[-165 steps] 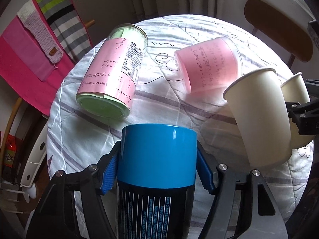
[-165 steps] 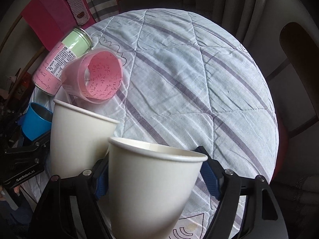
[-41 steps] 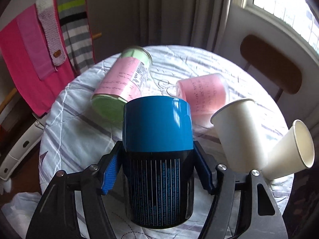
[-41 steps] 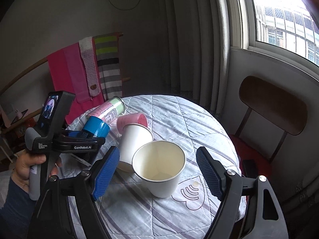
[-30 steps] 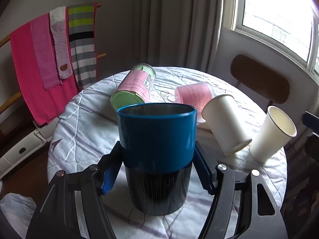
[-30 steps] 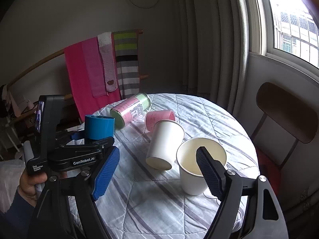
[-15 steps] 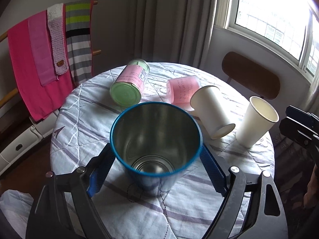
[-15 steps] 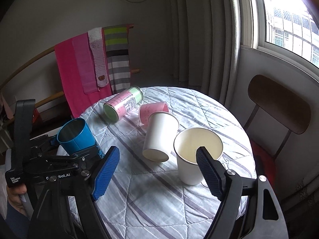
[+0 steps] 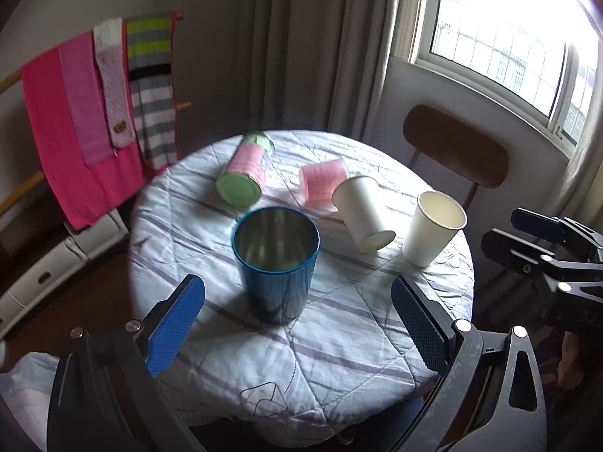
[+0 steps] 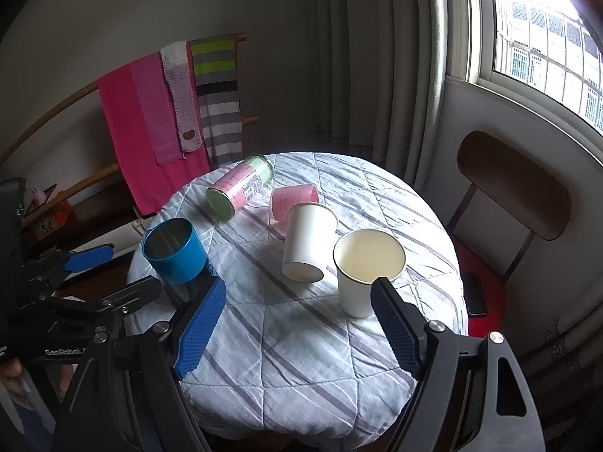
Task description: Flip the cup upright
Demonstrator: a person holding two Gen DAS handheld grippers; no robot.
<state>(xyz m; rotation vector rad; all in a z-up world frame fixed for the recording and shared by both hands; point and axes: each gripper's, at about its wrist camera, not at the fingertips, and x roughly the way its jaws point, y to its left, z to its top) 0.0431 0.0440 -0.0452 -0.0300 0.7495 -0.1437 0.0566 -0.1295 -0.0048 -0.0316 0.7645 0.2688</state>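
Observation:
A blue metal cup stands upright on the round table, also in the right wrist view. A white paper cup stands upright at the right. Another white paper cup lies on its side. A pink cup and a pink-labelled green can lie on their sides farther back. My left gripper is open and empty, pulled back from the blue cup. My right gripper is open and empty, near the front edge.
A wooden chair stands behind the table on the right. Pink and striped cloths hang on a rack at the left. A window and curtains are behind. The table has a quilted striped cover.
My left gripper has opened wider and drawn back from the blue cup, which stays upright on the table. My right gripper has stayed open and shifted slightly.

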